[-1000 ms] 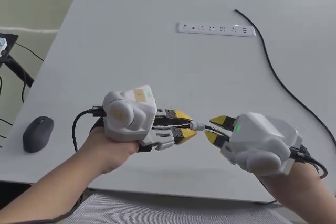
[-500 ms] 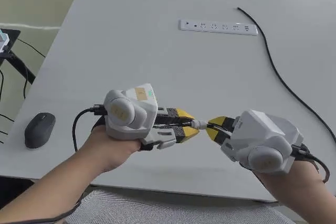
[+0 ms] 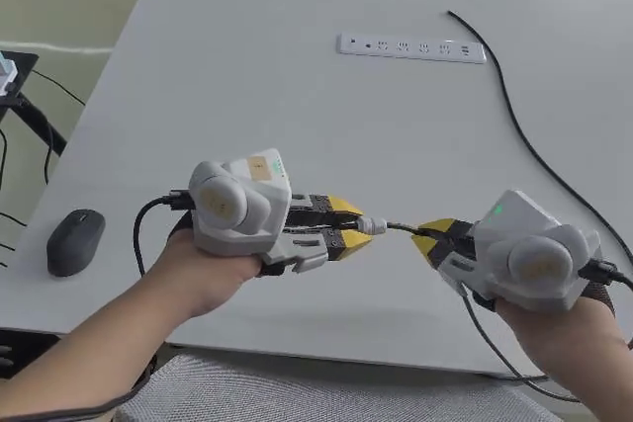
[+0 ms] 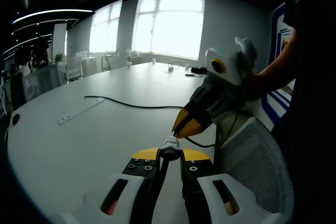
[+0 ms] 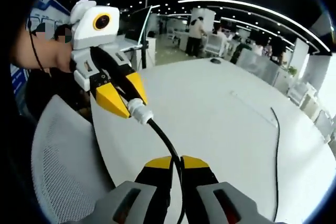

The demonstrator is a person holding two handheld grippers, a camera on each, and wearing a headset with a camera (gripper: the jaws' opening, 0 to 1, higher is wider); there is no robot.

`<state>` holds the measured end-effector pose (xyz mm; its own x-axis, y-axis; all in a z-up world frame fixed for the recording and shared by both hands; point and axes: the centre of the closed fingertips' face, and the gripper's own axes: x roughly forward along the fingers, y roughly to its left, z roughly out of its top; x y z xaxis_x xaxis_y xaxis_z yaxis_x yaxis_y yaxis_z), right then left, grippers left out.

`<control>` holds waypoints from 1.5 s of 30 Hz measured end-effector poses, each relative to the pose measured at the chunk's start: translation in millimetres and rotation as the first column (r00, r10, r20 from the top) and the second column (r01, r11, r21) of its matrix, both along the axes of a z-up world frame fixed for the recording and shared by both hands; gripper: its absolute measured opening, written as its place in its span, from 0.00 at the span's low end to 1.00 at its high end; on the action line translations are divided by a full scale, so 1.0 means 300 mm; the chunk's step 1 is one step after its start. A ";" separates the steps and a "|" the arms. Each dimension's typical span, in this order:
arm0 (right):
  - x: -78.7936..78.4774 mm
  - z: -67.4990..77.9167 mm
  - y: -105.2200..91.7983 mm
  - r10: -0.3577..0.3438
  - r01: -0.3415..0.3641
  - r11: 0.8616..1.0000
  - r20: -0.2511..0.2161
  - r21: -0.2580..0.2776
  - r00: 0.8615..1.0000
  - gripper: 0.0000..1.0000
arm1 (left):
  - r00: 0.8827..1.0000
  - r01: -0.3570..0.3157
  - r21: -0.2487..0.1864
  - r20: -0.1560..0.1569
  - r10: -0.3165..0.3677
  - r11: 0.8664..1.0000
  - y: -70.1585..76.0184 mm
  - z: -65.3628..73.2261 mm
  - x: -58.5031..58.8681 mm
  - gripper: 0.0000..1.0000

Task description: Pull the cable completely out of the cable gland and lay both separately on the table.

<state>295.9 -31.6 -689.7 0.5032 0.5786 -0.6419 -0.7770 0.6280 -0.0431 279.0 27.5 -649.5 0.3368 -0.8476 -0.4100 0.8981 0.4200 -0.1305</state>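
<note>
Cable gland (image 3: 371, 226): small, pale grey, ribbed round plastic; sits lower centre of the head view, above the near table edge, clamped between the narrowed yellow jaw tips of the left gripper (image 3: 356, 229).

Cable (image 3: 401, 228): thin, black, smooth round jacket; leaves the gland toward frame right and enters the right gripper (image 3: 427, 236), jaws pinched nearly closed on it. Not yet free of the gland.

Long axis: left to right across the frame, in line with both grippers. Gland end nearer the left gripper, free run nearer the right. Probably calls for a straight pull toward frame right along that axis; an off-axis tug could bind at the gland mouth.

Table (image 3: 297, 96): matte pale grey. White power strip (image 3: 410, 49) upper centre, dark mouse (image 3: 74, 241) at left edge.
</note>
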 end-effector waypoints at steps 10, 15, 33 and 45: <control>0.018 -0.100 -0.117 -0.186 0.196 0.979 -0.159 0.051 0.970 0.00 | 1.000 -0.004 -0.001 0.000 0.004 1.000 0.006 0.000 0.003 0.15; 0.013 -0.141 -0.153 -0.264 0.288 0.956 -0.246 0.064 0.933 0.00 | 1.000 -0.005 -0.002 0.001 0.005 1.000 0.006 -0.001 0.005 0.15; -0.003 -0.183 -0.175 -0.318 0.344 0.938 -0.282 0.046 0.905 0.00 | 1.000 -0.006 0.000 0.003 0.006 1.000 0.003 -0.004 0.009 0.15; -0.009 -0.190 -0.173 -0.271 0.287 0.958 -0.242 0.030 0.931 0.02 | 1.000 -0.017 -0.001 0.004 0.017 1.000 0.006 0.000 0.015 0.15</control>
<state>293.3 -83.5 -746.8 0.4909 0.4800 -0.7270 -0.5534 0.8164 0.1653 283.7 29.4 -649.4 0.3527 -0.8421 -0.4080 0.8915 0.4349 -0.1270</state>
